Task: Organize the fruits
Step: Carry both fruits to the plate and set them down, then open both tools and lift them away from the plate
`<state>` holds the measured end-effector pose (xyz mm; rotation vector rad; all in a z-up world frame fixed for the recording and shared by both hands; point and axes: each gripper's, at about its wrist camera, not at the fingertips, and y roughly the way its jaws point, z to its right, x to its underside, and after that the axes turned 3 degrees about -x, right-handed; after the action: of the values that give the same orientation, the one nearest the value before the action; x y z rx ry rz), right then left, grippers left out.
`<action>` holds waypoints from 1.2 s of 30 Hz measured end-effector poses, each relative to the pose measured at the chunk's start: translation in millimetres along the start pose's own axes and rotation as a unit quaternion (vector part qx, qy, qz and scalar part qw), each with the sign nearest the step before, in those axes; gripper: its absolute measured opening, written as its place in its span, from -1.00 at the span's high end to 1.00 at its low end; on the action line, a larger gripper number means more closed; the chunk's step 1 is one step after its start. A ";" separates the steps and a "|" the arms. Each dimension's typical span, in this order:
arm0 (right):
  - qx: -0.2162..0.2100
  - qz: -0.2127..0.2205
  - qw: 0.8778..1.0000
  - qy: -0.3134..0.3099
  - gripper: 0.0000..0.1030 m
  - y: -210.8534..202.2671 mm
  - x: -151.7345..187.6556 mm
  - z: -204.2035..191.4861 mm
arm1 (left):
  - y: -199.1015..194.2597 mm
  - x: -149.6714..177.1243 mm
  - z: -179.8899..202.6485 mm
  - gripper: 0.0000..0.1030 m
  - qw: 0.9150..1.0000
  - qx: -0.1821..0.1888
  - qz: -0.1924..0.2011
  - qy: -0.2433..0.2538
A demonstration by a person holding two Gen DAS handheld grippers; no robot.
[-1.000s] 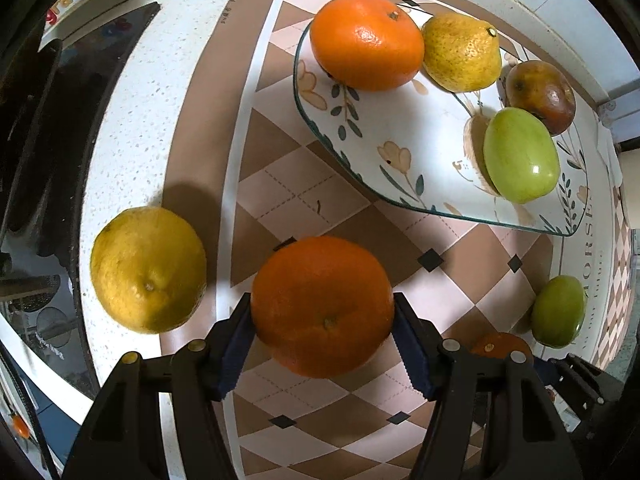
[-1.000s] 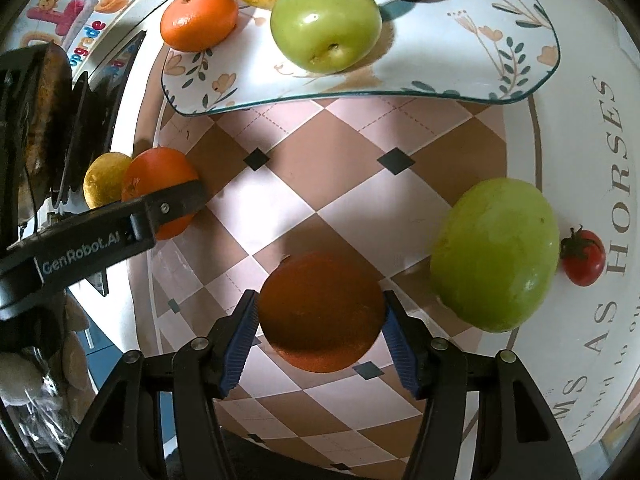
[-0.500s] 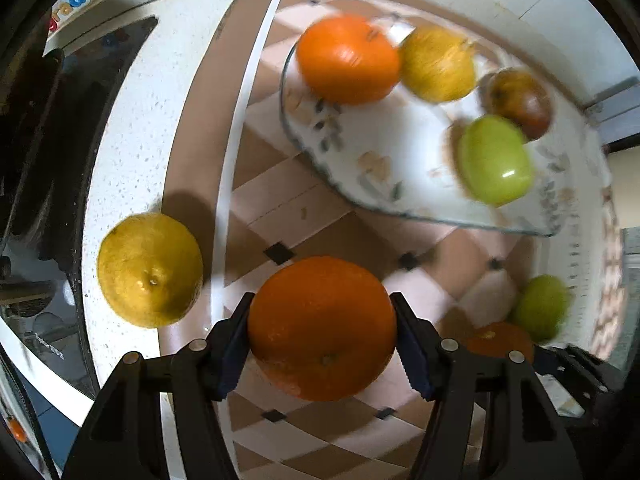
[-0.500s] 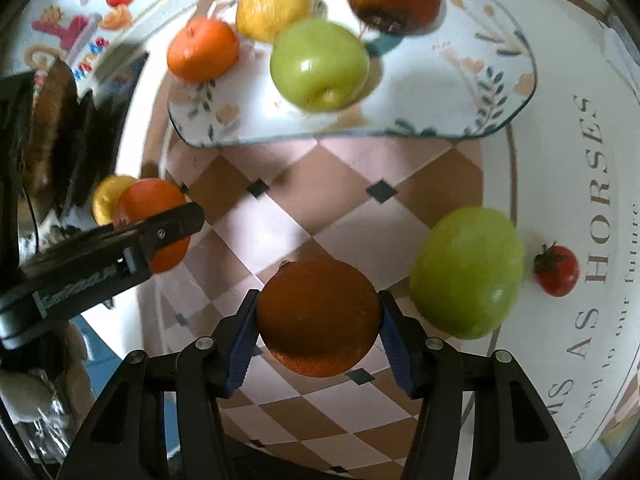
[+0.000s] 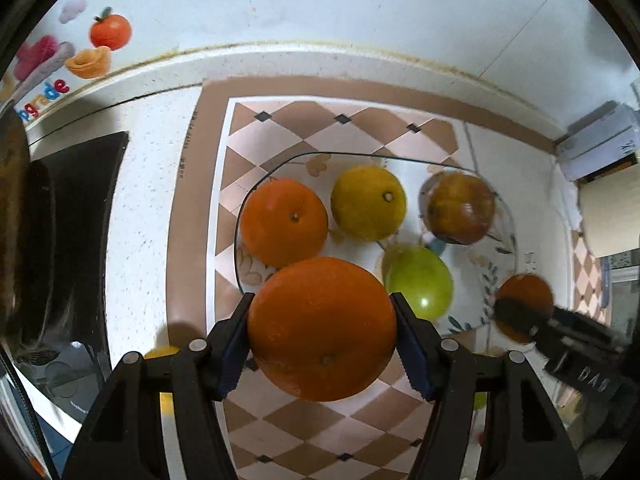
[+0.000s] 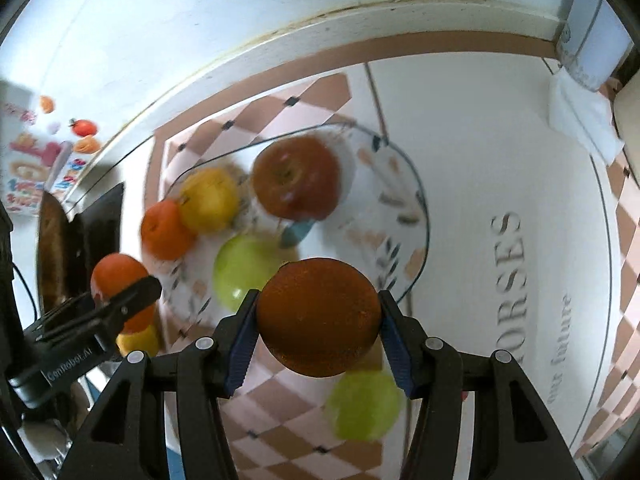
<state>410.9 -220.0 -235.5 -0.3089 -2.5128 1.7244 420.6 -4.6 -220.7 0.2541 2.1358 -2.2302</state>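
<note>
My left gripper [image 5: 322, 340] is shut on a bright orange [image 5: 322, 328] and holds it above the near left edge of the flowered glass plate [image 5: 500, 248]. My right gripper [image 6: 318, 332] is shut on a darker orange [image 6: 318, 316], held above the plate's near edge [image 6: 420, 216]. On the plate lie an orange [image 5: 284, 222], a yellow citrus [image 5: 368, 202], a brown-red apple [image 5: 460, 208] and a green apple [image 5: 420, 282]. A green apple [image 6: 364, 406] and a yellow citrus [image 6: 138, 340] lie on the mat below the grippers.
The checkered mat [image 5: 340, 132] covers the speckled counter [image 5: 148, 200]. A black appliance [image 5: 68, 240] stands at the left. The white wall [image 5: 320, 8] runs behind the plate. A white box [image 5: 600, 144] sits at the far right.
Both grippers have risen with their oranges and moved forward toward the plate. The cameras now tilt up, showing the back wall. The loose fruits have dropped low in view.
</note>
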 end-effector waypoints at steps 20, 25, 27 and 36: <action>0.064 -0.005 0.998 -0.015 -0.82 0.9 -0.9 0.4 | 18.2 -1.3 1.4 -0.87 0.999 -0.030 -0.017 0.002; 0.088 0.006 0.996 -0.032 -0.85 -10.3 10.5 -3.2 | -2.0 6.4 0.5 -0.87 0.999 -0.036 0.004 -0.001; 0.092 0.013 0.995 -0.032 -0.85 -16.8 17.7 -2.9 | -12.9 12.0 0.1 -0.87 0.999 -0.044 0.019 -0.001; 0.096 0.048 0.993 -0.040 -0.85 -51.5 54.3 -6.5 | -55.4 47.7 -5.4 -0.87 0.996 -0.058 0.069 -0.016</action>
<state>352.7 -220.6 -188.0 -0.3590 -2.3958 2.0366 366.0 7.4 -173.2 0.3469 2.1508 -2.0161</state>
